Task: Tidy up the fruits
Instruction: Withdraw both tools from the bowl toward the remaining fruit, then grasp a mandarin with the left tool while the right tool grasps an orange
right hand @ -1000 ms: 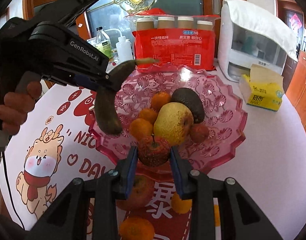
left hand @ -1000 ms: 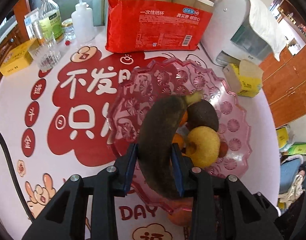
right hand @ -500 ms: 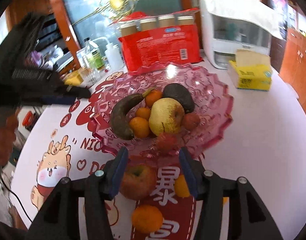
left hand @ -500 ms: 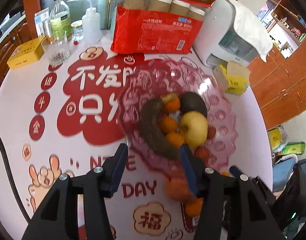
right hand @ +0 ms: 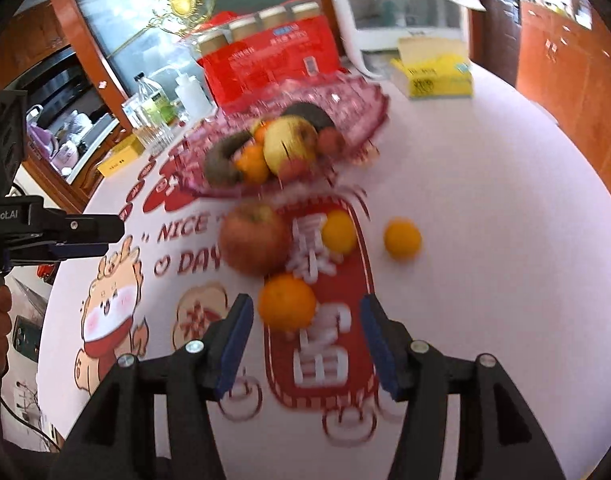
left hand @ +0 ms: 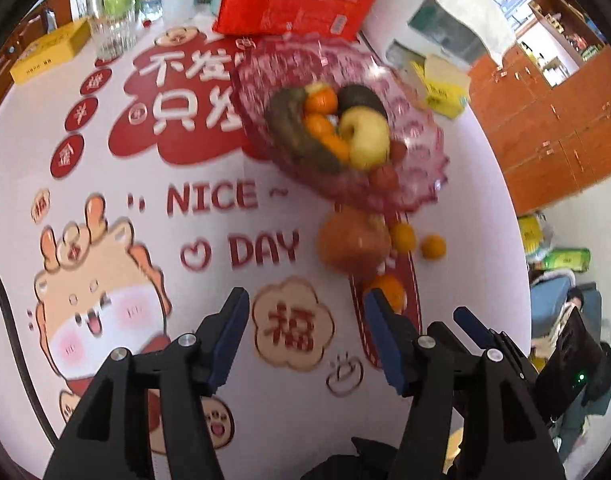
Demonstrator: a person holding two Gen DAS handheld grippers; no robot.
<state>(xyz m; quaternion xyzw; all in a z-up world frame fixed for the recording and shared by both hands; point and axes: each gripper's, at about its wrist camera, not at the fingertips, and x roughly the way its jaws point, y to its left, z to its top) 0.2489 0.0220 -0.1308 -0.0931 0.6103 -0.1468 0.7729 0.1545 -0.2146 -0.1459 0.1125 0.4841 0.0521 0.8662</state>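
A pink glass fruit bowl [left hand: 421, 184] [right hand: 365, 100] holds a dark banana [left hand: 293, 128] [right hand: 219, 160], a yellow pear [left hand: 365, 138] [right hand: 289, 140], a dark avocado [left hand: 361, 96], small oranges and red fruits. On the table in front of it lie a red apple [left hand: 351, 240] [right hand: 253, 238], an orange [right hand: 287, 302] [left hand: 387, 288] and two small yellow-orange fruits [right hand: 401, 238] [right hand: 337, 230]. My left gripper [left hand: 307, 320] is open and empty, back from the bowl. My right gripper [right hand: 305, 326] is open and empty, just behind the orange. The left gripper also shows in the right wrist view [right hand: 65, 234].
A red pack of paper cups [left hand: 293, 4] [right hand: 265, 64], a white appliance [right hand: 397, 12] and a yellow tissue box [right hand: 437, 72] stand behind the bowl. A glass [left hand: 111, 34], bottles and a yellow box [left hand: 49, 54] are at the far left.
My left gripper let go of the banana into the bowl, my right let go of a small red fruit; both opened and pulled back toward the near table edge.
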